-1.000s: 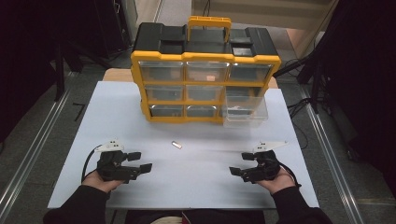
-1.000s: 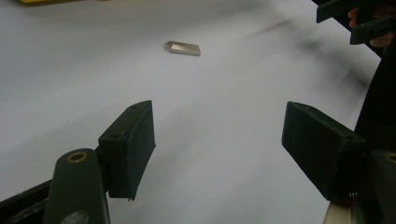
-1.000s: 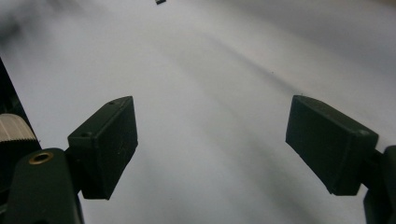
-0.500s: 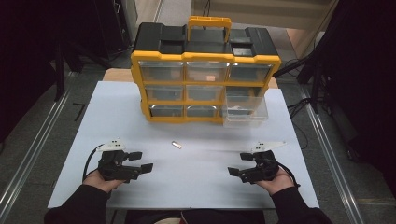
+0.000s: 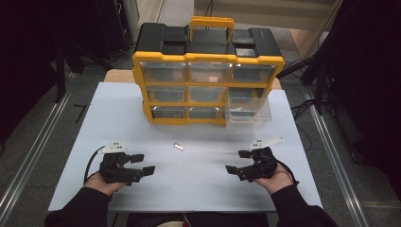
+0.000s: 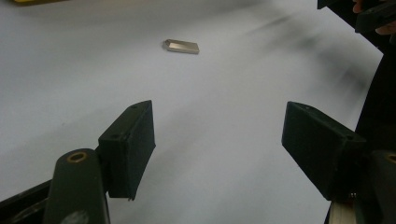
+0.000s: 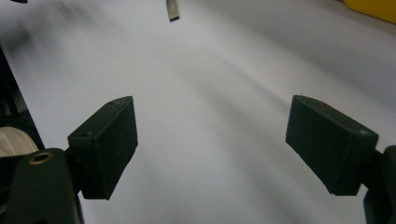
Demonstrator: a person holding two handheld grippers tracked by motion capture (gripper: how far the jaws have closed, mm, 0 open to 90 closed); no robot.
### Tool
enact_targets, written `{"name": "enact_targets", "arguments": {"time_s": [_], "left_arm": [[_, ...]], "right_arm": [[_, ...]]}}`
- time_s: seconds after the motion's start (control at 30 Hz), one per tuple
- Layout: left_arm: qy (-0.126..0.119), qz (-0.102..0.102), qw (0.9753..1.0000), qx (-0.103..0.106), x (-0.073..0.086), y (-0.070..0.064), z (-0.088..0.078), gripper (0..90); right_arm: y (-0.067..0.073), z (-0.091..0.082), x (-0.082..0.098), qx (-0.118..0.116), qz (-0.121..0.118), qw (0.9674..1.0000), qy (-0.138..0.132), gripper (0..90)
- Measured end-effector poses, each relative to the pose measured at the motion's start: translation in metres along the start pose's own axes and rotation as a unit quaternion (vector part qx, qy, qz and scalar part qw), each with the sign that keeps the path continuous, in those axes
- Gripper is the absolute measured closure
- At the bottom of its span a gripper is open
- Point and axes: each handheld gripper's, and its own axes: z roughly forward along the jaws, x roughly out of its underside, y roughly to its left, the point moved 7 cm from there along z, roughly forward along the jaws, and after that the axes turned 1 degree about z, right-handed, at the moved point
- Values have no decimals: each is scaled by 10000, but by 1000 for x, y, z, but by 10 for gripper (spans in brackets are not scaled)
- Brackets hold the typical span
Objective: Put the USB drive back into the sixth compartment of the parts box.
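On white table (image 5: 142,99), metal clip (image 5: 178,147)

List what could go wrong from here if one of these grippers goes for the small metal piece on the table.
1. The small metal piece lies flat on the white table; open jaws of the left gripper or right gripper may slide it rather than pinch it.
2. A clear drawer sticks out of the yellow organizer at its lower right; a forward reach by the right gripper might knock it.
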Motion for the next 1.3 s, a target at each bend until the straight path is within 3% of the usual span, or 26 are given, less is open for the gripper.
{"name": "enact_targets", "arguments": {"time_s": [0.43,0.97,1.3], "left_arm": [[-13,-25,10000,-17,0,1,-1,268],[-21,-54,10000,-31,0,3,-1,268],[-27,-52,10000,-25,1,2,-3,268]], "right_arm": [[5,5,-12,50,-62,10000,1,151],[16,16,-25,-137,-114,9998,3,154],[30,27,-35,-248,-209,9995,45,155]]}}
